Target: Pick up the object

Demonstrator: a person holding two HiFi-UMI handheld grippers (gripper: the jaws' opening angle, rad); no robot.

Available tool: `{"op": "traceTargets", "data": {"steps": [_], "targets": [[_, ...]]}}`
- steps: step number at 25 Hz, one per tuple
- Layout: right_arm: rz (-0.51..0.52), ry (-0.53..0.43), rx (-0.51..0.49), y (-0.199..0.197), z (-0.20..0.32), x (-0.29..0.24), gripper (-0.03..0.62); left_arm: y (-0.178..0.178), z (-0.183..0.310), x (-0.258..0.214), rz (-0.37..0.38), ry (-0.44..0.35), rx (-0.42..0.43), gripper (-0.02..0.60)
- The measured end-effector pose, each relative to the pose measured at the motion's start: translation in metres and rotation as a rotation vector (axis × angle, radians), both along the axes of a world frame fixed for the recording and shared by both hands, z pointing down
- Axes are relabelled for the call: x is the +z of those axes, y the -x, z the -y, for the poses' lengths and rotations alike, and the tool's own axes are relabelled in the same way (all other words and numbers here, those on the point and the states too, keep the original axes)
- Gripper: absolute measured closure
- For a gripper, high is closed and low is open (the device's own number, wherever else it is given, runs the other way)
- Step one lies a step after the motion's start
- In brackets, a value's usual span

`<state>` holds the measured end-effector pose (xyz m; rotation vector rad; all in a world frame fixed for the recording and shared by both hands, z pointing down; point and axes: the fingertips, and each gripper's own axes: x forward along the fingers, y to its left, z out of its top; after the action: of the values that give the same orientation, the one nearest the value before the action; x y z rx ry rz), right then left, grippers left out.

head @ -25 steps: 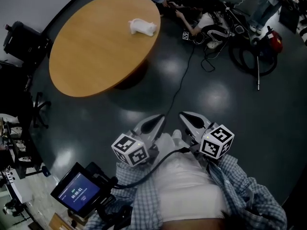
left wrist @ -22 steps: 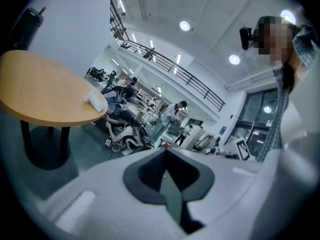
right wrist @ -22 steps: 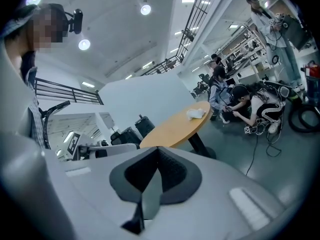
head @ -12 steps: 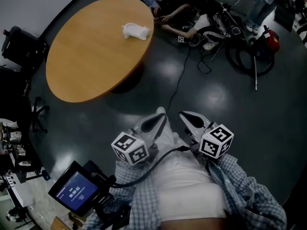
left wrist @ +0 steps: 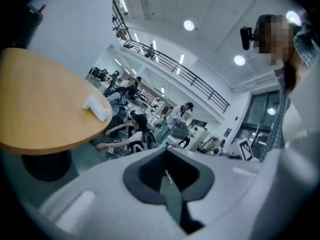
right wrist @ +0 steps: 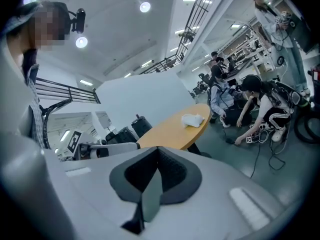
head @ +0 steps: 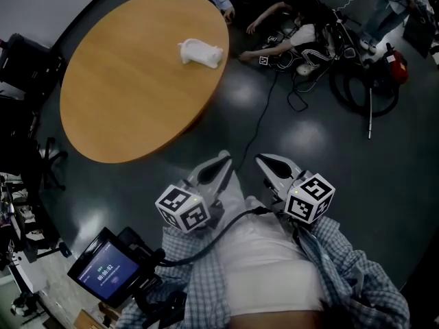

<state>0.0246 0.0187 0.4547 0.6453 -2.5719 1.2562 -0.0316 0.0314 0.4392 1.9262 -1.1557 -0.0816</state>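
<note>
A small white object (head: 201,52) lies near the far right edge of a round wooden table (head: 130,94); it also shows in the left gripper view (left wrist: 97,107) and the right gripper view (right wrist: 192,119). My left gripper (head: 221,160) and right gripper (head: 263,161) are held close to the person's body, well short of the table, side by side. Both are shut with nothing between their jaws. Each gripper carries its marker cube (head: 183,208).
People sit on the dark floor beyond the table (head: 288,26) among cables (head: 264,112) and a hose (head: 363,88). Black chairs (head: 27,60) stand left of the table. A handheld screen (head: 103,273) hangs at lower left.
The head view has shifted a little; the table and white object sit slightly differently in frame. Both grippers stay shut near the body.
</note>
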Motion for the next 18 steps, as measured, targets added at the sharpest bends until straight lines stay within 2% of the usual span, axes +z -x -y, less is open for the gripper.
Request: {"op": "traceTargets", "data": {"steps": [3, 8, 12, 14, 18], "targets": [[-0.016, 0.029, -0.027, 0.014, 0.037, 0.023, 0.589, 0.015, 0.034, 0.026, -0.008, 0.045, -0.023, 0.579], [-0.029, -0.013, -0.028, 0.012, 0.016, 0.009, 0.588, 0.009, 0.011, 0.015, -0.015, 0.033, 0.011, 0.579], [-0.044, -0.004, -0.061, 0.044, 0.059, 0.028, 0.588, 0.035, 0.05, 0.032, -0.034, 0.054, 0.012, 0.578], [-0.052, -0.024, -0.076, 0.047, 0.071, 0.029, 0.588, 0.037, 0.059, 0.033, -0.03, 0.053, 0.009, 0.578], [-0.065, -0.086, -0.088, 0.015, 0.026, -0.003, 0.588, 0.004, 0.009, 0.006, -0.025, 0.04, 0.02, 0.578]]}}
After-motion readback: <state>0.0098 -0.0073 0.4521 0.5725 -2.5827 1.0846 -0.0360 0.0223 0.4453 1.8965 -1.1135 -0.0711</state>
